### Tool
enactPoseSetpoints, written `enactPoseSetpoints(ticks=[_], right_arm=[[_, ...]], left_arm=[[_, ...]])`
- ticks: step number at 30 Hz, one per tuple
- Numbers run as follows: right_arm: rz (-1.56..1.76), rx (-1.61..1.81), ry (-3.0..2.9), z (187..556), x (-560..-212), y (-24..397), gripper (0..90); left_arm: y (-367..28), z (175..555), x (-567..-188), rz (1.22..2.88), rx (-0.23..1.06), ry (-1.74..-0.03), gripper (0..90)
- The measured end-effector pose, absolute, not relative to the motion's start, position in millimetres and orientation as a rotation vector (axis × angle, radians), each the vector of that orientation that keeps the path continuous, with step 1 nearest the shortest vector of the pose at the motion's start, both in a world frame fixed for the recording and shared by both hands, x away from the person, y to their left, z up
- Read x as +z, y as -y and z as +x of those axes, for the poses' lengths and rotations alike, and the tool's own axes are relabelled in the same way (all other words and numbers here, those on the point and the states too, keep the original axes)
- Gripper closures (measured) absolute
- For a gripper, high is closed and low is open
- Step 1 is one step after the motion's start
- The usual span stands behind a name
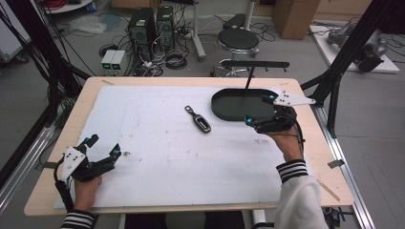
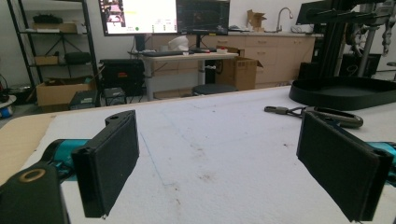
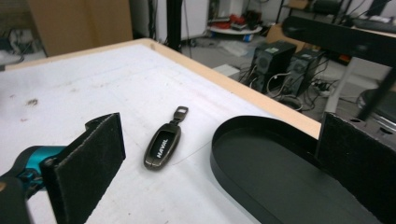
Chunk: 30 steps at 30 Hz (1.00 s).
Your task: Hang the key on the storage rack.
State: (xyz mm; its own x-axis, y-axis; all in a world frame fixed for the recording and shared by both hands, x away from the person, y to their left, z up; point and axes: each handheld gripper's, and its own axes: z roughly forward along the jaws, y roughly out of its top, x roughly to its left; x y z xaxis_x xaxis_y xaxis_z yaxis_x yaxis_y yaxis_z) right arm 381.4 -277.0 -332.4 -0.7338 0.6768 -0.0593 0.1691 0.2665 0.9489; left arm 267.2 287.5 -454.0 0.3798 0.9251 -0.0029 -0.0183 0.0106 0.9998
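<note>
The right gripper (image 1: 259,110) has its 2 jaws set wide with nothing between them; it hangs over the near right edge of the tray (image 1: 229,110), at the far right of the table (image 1: 57,138). In the right gripper view (image 3: 219,154) the jaw pads look dark, flat and felt-like, one over the white mat (image 3: 70,84), the other over the tray (image 3: 261,163).

The left gripper (image 1: 102,147) is also wide open and holds nothing, low at the near left of the mat (image 1: 167,157). Its own view (image 2: 233,158) shows 2 matte black rectangular pads with teal fittings behind them.

The key (image 1: 198,118) lies flat on the mat, just left of the tray and apart from it, well away from the left gripper. The right gripper view shows what the high view cannot: the key (image 3: 163,144) is a glossy dark oval fob with a metal rim, white lettering on its face and a small square loop at its far end. From the left gripper view the key (image 2: 322,115) appears side-on and low, with a loop at its left end.

The tray is a shallow black oval with a low upright wall and a smooth floor; it is empty. In the left gripper view the tray (image 2: 345,93) sits far right.

The mat is white, slightly rough and stained with brown specks. The table rim is pale wood.
</note>
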Motion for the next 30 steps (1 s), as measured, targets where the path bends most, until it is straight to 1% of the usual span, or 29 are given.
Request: enactPoseSetpoints(ticks=[16, 21, 30], right_arm=[[0.706, 1.285, -2.347, 424, -319, 215, 0.4], [0.678, 1.217, -2.445, 438, -321, 189, 0.4], [0.615, 1.109, -2.556, 456, -329, 158, 0.4]], left_arm=[[-288, 267, -454, 1.354, 0.924, -0.909, 13.5], [-288, 267, -454, 1.354, 0.925, -0.908, 13.5], [-288, 268, -454, 1.355, 0.922, -0.910, 13.5]])
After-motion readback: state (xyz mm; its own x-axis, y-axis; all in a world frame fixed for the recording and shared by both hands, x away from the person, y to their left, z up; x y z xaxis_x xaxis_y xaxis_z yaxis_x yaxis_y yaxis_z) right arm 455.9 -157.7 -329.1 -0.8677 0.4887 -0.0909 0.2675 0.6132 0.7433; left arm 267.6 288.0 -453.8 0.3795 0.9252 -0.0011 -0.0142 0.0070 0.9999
